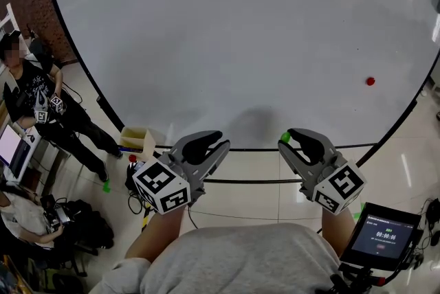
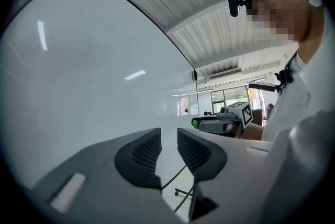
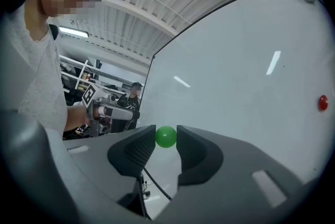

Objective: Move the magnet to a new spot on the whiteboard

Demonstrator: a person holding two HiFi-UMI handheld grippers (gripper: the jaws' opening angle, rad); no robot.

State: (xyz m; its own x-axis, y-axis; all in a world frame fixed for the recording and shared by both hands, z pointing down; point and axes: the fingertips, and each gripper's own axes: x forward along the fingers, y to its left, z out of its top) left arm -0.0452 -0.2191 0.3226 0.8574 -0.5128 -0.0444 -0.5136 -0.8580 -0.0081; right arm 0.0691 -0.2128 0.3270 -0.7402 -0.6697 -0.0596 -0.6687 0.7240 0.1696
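Broad whiteboard [image 1: 227, 31] (green magnet [image 3: 166, 136] in jaws)

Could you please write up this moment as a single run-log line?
right gripper: shut on green magnet | left gripper: open, empty | whiteboard: red magnet on its right side

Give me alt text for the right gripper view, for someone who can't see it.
The right tool grips a small round green magnet between its jaw tips, in front of a large whiteboard. A red magnet sits on the board at the far right.
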